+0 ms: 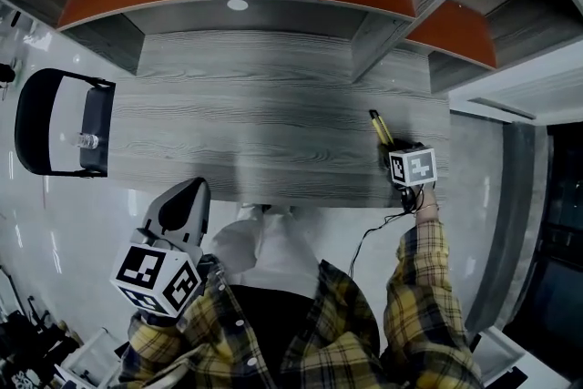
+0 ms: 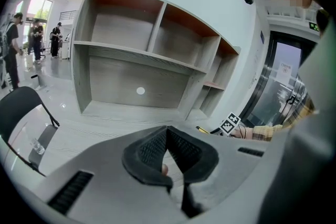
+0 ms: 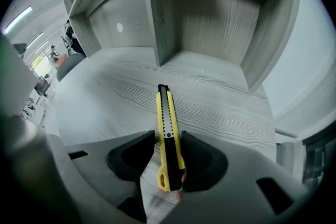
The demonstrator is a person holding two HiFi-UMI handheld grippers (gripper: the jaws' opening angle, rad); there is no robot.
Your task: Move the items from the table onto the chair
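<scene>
right gripper (image 3: 168,138) straddles the yellow knife (image 3: 165,107) (jaws apart) on table (image 3: 105,107).

grey wood shelving (image 1: 301,14), glossy white floor (image 1: 55,223)

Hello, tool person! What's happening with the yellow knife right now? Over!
Left tool shut, empty. Right tool open, straddling yellow knife, no grip yet. Knife flat on table; chair off to the left. Nothing blocking it.

Left tool (image 2: 168,134) jaws pressed together, grey counter (image 2: 100,124) beyond, shelves (image 2: 142,63) behind it, black chair (image 2: 20,106) at left, bottle (image 2: 37,146) on its seat
</scene>
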